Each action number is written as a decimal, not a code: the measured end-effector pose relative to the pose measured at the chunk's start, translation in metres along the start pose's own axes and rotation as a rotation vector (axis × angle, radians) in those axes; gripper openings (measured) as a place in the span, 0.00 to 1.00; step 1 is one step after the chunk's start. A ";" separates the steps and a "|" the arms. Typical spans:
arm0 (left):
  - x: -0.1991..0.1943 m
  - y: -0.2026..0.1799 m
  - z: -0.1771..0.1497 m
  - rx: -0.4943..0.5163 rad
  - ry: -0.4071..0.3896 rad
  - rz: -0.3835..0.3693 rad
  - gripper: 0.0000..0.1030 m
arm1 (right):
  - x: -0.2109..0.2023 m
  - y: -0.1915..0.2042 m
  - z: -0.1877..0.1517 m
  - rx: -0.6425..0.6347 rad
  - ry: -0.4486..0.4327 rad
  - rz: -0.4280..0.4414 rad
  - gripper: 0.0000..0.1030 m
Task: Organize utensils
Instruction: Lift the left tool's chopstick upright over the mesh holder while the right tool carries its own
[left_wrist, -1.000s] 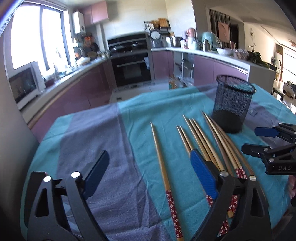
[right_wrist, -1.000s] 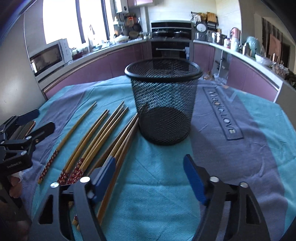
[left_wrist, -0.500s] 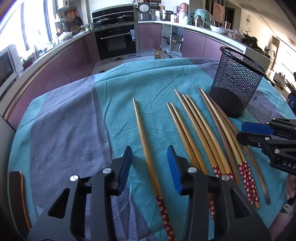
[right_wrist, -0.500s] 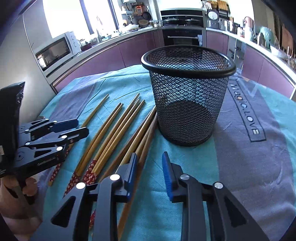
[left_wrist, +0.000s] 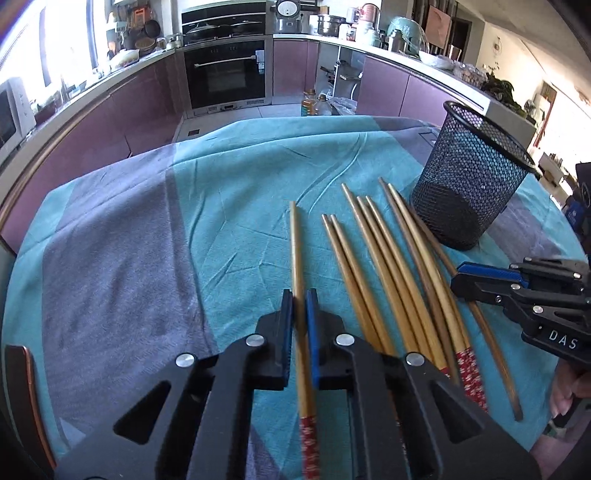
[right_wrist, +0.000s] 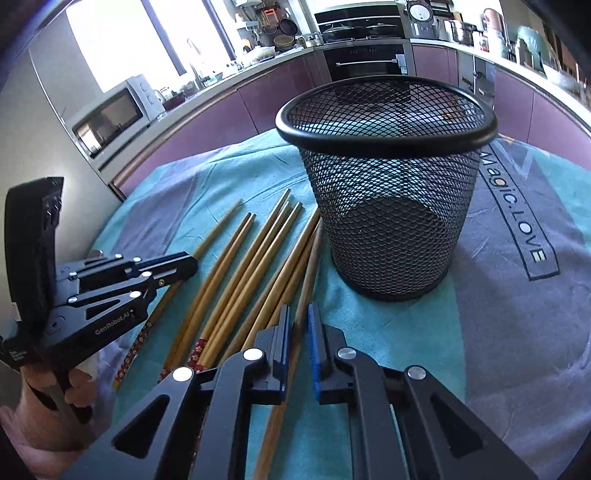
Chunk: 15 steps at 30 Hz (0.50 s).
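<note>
Left wrist view: left hand-held gripper (left_wrist: 299, 295) pinched shut on the lone chopstick (left_wrist: 295, 251), jaws just closed onto it. Remaining chopsticks (left_wrist: 388, 266) fanned at 2 o'clock on the cloth-covered desk (left_wrist: 147, 240); mesh basket (left_wrist: 465, 177) upright at 2 o'clock beyond, empty.

Right wrist view: right hand-held gripper (right_wrist: 298, 317) likewise just closed, clamped on the outermost chopstick (right_wrist: 308, 269) nearest the basket at 12 o'clock. Best lifted gently, thin end tipped down, then lowered into the basket without knocking its rim.
</note>
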<state>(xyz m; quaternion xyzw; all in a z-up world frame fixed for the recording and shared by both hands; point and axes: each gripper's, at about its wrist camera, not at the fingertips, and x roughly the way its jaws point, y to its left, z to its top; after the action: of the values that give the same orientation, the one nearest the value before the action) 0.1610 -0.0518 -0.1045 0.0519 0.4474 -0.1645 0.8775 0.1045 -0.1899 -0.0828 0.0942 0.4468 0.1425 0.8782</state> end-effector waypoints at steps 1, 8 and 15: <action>-0.001 -0.001 0.001 -0.007 -0.005 -0.002 0.07 | -0.003 0.000 0.000 0.000 -0.007 0.008 0.06; -0.036 -0.004 0.007 -0.026 -0.077 -0.081 0.07 | -0.035 -0.001 0.002 -0.035 -0.082 0.076 0.06; -0.097 -0.016 0.031 0.001 -0.199 -0.185 0.07 | -0.077 -0.006 0.011 -0.053 -0.190 0.126 0.06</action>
<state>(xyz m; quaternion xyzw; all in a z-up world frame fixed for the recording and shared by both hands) 0.1270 -0.0505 -0.0076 -0.0057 0.3607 -0.2493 0.8987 0.0712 -0.2216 -0.0200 0.1119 0.3508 0.1997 0.9080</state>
